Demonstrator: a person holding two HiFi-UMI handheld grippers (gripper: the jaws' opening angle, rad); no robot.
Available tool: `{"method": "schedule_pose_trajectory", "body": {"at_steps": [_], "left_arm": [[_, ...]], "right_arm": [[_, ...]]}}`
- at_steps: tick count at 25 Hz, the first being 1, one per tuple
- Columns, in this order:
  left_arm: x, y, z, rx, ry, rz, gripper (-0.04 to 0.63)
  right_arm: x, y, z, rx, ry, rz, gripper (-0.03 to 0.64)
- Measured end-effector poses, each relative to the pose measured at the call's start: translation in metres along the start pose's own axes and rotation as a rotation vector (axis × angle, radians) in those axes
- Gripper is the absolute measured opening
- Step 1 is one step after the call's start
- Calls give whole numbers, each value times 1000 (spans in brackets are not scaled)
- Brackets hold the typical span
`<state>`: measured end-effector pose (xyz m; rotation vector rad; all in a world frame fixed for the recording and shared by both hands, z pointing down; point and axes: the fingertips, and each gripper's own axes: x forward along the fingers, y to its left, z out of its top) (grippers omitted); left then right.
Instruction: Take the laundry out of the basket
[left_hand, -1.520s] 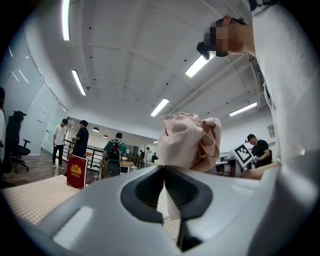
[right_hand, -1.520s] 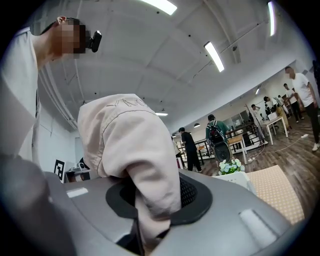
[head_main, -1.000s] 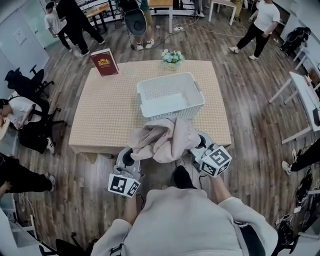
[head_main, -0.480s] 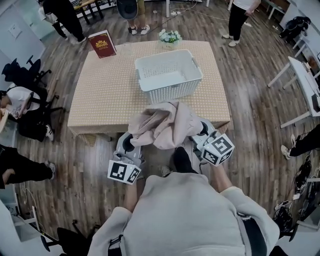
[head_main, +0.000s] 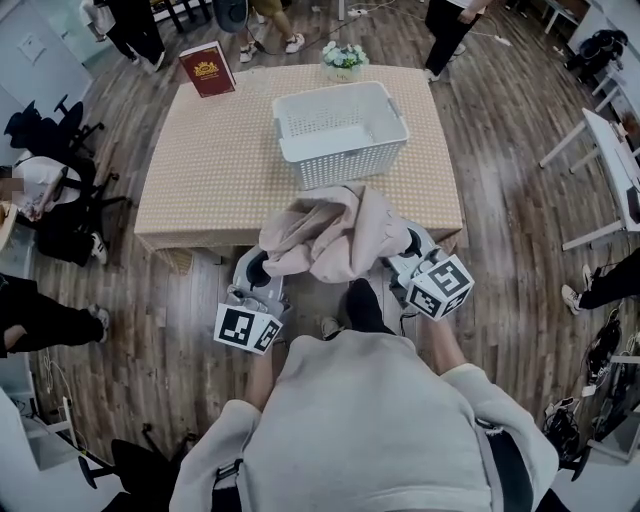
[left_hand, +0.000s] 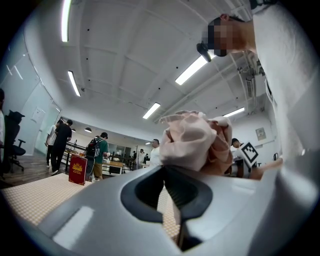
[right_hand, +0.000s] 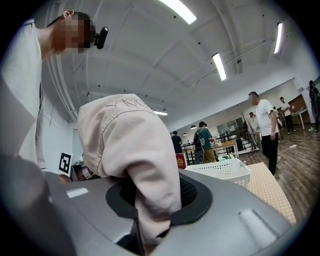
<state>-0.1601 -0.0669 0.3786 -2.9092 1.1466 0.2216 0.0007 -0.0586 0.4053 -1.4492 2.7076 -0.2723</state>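
A pale pink garment (head_main: 335, 235) hangs bunched between my two grippers, over the near edge of the table (head_main: 210, 170). My left gripper (head_main: 270, 265) is shut on its left end, and the cloth (left_hand: 192, 140) bulges above the jaw tips (left_hand: 172, 172). My right gripper (head_main: 398, 252) is shut on the right end, where a fold of the garment (right_hand: 135, 150) runs down between the jaws (right_hand: 155, 200). The white laundry basket (head_main: 340, 128) stands beyond, at the table's middle; no laundry shows inside it.
A red book (head_main: 207, 68) stands at the table's far left corner and a small flower pot (head_main: 343, 58) at its far edge. Office chairs (head_main: 55, 215) and a seated person are at the left, a white desk (head_main: 612, 150) at the right. People walk behind the table.
Both grippers have drawn the garment a little back from the basket toward me. People in the background have walked on.
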Motion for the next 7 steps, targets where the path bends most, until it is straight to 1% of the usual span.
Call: {"method": "schedule_pose_trajectory", "body": {"at_steps": [7], "left_arm": [[0,3,-2,0,1,-3,11]], "right_arm": [[3,0,-2,1,7,-4,100]]}}
